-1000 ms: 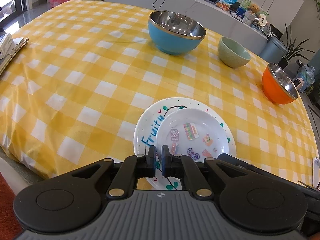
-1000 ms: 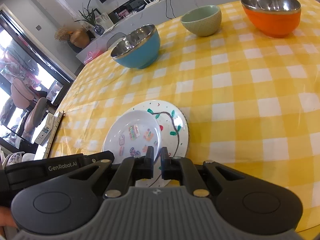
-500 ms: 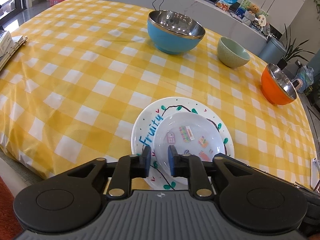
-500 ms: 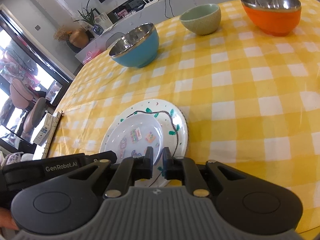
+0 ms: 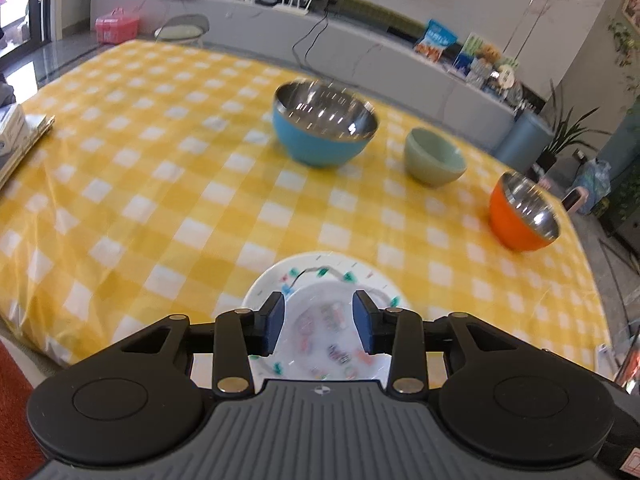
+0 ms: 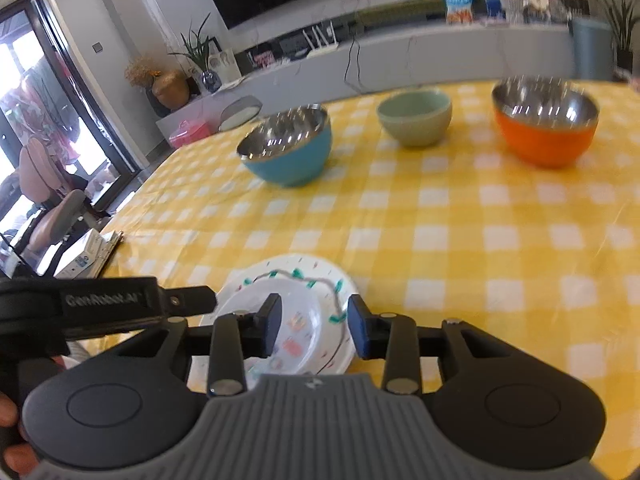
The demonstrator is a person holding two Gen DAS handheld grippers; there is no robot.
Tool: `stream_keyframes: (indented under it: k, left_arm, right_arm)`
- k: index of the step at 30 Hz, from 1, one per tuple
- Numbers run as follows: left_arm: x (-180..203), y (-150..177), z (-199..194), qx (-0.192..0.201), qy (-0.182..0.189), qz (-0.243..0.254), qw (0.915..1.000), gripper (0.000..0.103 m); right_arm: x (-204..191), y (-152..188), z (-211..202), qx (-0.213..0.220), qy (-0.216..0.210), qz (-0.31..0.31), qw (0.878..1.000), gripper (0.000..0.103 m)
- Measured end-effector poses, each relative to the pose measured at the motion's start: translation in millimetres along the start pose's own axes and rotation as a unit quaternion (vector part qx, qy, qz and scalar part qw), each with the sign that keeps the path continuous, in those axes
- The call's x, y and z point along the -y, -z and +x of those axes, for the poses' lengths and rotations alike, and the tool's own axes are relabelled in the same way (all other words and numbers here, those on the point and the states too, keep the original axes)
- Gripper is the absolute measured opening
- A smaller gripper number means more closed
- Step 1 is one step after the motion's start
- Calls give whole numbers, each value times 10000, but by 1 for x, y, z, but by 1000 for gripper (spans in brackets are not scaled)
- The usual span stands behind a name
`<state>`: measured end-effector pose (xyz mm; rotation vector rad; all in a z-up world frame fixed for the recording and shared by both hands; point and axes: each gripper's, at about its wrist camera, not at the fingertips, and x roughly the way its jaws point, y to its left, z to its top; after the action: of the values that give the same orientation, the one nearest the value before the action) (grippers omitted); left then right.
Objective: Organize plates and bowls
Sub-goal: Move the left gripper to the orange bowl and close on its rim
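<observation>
So a second ago both of your grippers were clamped tight right down at the near edge of the plates, and now they've let go: the left gripper [image 5: 319, 322] has its jaws spreading apart with nothing pinched between them, and the right gripper [image 6: 313, 326] is doing the same, jaws opening and clear of the rim. You've also lifted both a bit, so the view tips up and you see way more of the room than before. The small plate [image 5: 326, 330] with the little stickers sits stacked on the big plate [image 5: 316, 266] with the green vine drawing, right at the near edge of the table [image 5: 160, 184], same spot as earlier. From the right wrist view the stack looks the same, small plate [image 6: 298, 326] nested on the big plate [image 6: 296, 266], with your left gripper's arm poking in from the left. The bowls haven't budged: blue bowl [image 5: 324, 130] farthest back, green bowl [image 5: 434, 160] beside it, orange bowl [image 5: 522, 216] off to the right, all well apart from the plates. Everything's a bit motion-blurred.
</observation>
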<state>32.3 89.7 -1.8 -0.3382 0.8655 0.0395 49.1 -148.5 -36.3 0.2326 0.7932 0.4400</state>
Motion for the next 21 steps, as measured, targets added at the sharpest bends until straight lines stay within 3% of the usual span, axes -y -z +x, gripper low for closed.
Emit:
stream_keyframes:
  k: [8,21]
  left_arm:
    - [40,-14,-4,312,201,314,9988,48]
    - [116,-32,33,485,1068,551,9916,56]
  right_arm:
    - [29,-21,-20,458,629,70,9969,46]
    - [117,-53,-28,851,1683,785,9789,57]
